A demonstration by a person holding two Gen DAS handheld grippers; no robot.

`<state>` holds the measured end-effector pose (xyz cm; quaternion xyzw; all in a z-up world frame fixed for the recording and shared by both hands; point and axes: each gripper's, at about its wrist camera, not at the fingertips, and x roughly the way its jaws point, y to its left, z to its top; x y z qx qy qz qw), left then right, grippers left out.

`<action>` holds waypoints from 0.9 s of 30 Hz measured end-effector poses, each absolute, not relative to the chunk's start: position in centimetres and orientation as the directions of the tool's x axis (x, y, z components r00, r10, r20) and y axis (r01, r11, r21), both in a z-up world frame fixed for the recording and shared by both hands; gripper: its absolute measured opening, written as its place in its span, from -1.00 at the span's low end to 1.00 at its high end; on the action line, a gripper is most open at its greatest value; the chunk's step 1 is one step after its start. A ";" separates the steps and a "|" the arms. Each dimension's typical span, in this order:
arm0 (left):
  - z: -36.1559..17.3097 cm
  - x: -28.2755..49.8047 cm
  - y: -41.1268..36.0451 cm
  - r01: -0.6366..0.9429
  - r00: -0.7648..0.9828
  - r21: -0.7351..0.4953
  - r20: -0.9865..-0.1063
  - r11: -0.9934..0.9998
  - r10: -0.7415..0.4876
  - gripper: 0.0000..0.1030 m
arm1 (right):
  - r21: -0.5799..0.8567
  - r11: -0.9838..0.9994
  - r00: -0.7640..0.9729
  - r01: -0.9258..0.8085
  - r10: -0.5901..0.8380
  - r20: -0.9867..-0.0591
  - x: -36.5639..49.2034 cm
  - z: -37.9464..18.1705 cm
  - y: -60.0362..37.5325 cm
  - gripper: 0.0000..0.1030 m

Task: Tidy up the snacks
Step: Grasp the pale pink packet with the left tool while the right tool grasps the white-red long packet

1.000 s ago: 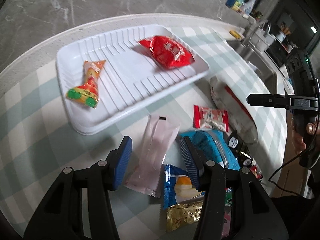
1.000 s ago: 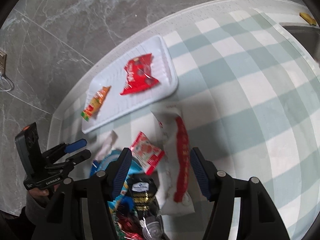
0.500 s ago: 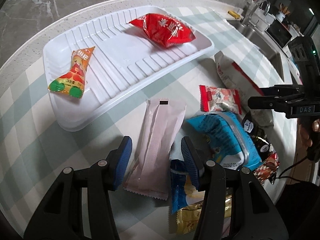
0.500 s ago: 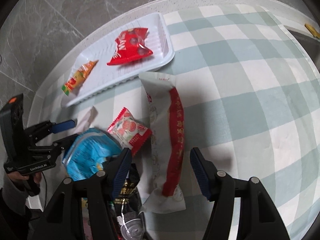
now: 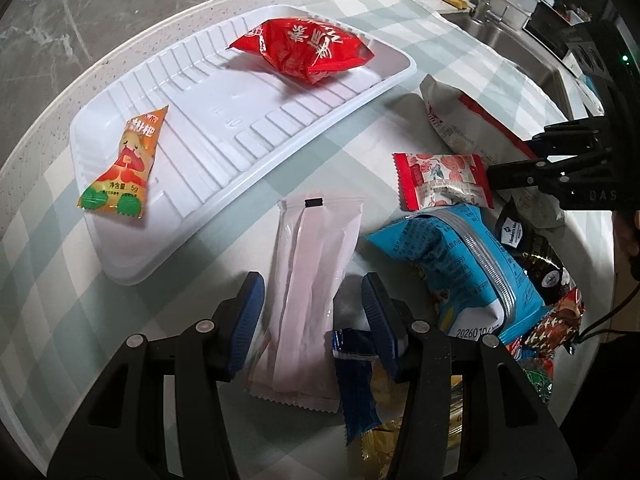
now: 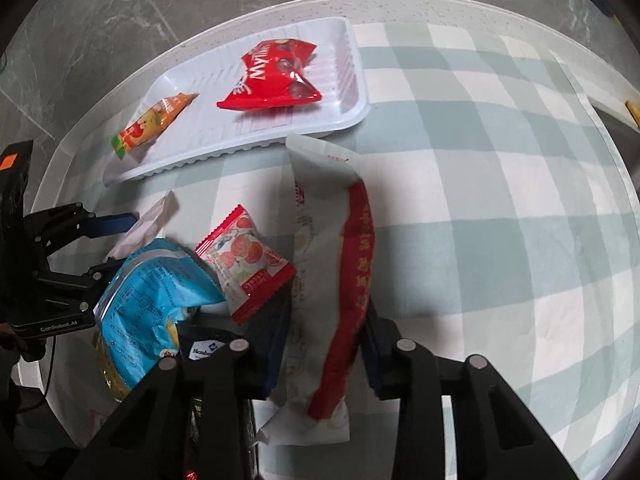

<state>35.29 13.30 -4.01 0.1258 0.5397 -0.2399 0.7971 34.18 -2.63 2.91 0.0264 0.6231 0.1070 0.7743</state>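
Two snacks already lie in the white tray [image 5: 256, 148], set on the checked tablecloth [image 6: 500, 184]: a red packet [image 5: 308, 50] at one end and an orange cone-shaped sachet [image 5: 124, 168] at the other, well apart.

Item, long white bag with a red stripe [image 6: 332, 264]: flat on the cloth, its far end near the tray rim. The right gripper [image 6: 324, 344] straddles its near end, jaws wide on either side of it; whether the pads touch the wrapper cannot be told.

Item, blue resealable pouch [image 5: 460, 264]: in the loose pile, overlapping the smaller packs.

Item, pale pink flat packet [image 5: 312, 280]: just beside the tray. The left gripper [image 5: 312, 320] has its jaws spread around the near half, holding nothing.

Item, small red-and-white strawberry sweet packet [image 6: 246, 264]: leaning on the pouch.

Item, dark and gold wrappers, partly hidden under the pile.

Risks, as judged: a thin flat packet may slip from closing pads or buckle upward; the right-hand finger of the left gripper stands close to a blue-edged wrapper [image 5: 356, 384] and could pinch it as well; the long bag, gripped at one end, may droop and drag neighbours.
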 end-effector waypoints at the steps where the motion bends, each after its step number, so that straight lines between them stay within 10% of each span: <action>1: -4.0 35.2 13.2 0.525 0.311 -0.051 -0.918 0.850 -0.247 -0.23 | 0.171 0.975 0.205 -0.143 0.198 -0.958 34.2 2.9 -2.4 -0.40; 3: -4.0 35.1 12.9 0.537 0.324 -0.036 -0.913 0.843 -0.246 -0.44 | 0.202 0.969 0.203 -0.144 0.229 -0.952 34.2 2.8 -2.4 -0.68; 27: -4.5 37.3 18.8 0.288 0.268 -0.453 -0.808 0.844 -0.525 -0.57 | 0.650 0.743 0.286 0.161 0.595 -0.751 33.0 2.7 -10.0 -0.70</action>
